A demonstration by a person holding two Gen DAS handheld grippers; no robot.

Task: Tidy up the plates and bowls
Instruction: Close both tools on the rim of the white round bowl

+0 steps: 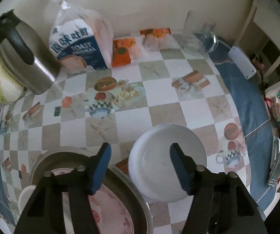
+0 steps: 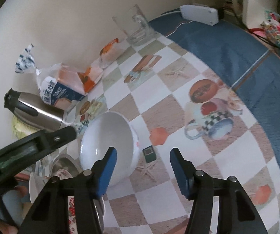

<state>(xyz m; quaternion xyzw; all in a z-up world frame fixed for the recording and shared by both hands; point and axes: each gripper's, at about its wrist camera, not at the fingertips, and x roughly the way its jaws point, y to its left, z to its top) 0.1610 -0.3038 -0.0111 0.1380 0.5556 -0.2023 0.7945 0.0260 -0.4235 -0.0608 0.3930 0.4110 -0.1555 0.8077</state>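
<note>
A white bowl stands on the checked tablecloth, close against a metal dish that holds a pink floral plate. My left gripper hangs over the bowl's left rim, one finger above the dish and the other above the bowl's inside; the pads stand apart from the rim. In the right wrist view the same bowl has its right rim between the fingers of my right gripper, left pad over the inside, right pad over the cloth, neither touching. One finger of my left gripper reaches in at the bowl's far left.
A steel jug, a cabbage, a bread bag and orange packets line the back wall. A glass mug and a white box stand at the back right. A blue cloth borders the right edge.
</note>
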